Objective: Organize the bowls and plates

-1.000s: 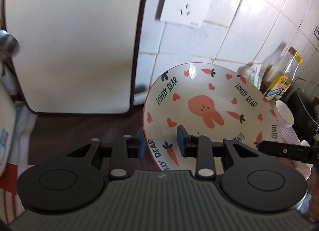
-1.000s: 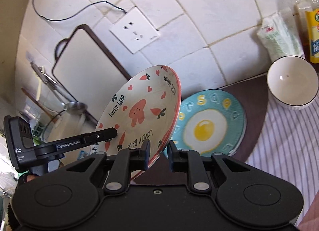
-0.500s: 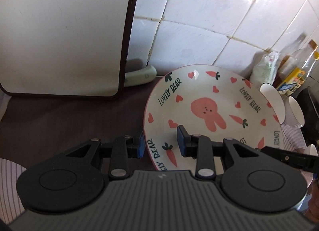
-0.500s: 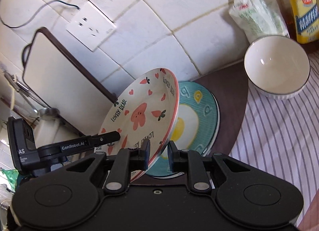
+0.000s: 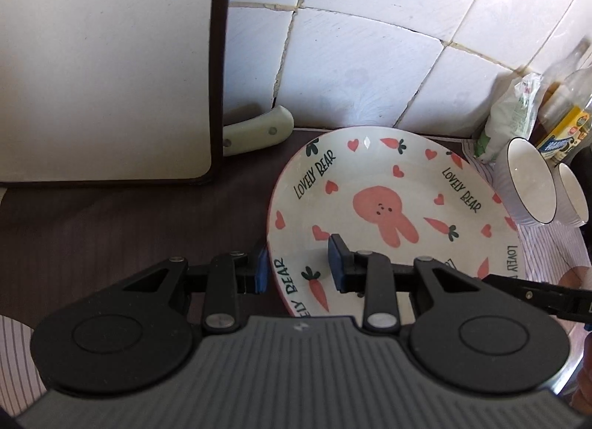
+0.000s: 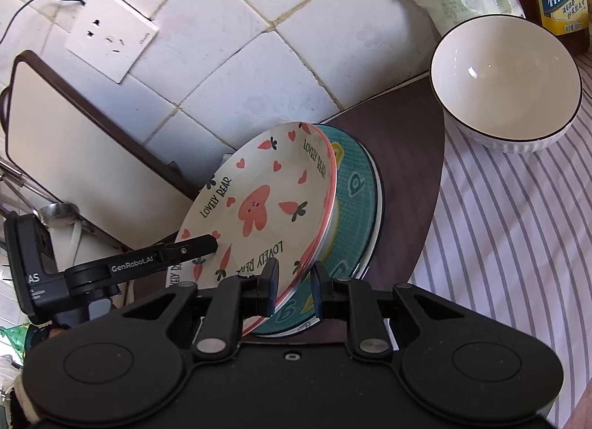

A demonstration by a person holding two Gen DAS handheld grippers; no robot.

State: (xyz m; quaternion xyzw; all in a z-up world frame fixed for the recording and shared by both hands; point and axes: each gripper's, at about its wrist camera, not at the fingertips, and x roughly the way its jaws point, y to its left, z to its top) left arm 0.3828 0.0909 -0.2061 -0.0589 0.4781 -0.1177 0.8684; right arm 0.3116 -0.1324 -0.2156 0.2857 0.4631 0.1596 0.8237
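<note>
Pink-rimmed bunny plate (image 6: 259, 207) tilted — edge over teal plate (image 6: 355, 199).

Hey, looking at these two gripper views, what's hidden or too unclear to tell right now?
- Right wrist view: most of the teal egg plate is covered by the rabbit plate tilted over it.
- Right wrist view: whether the two plates touch anywhere is unclear.
- Left wrist view: the teal plate is entirely hidden under the rabbit plate.
- Left wrist view: the second white bowl is half hidden behind the first.
- Left wrist view: bottle labels are too small and blurred to read.
</note>
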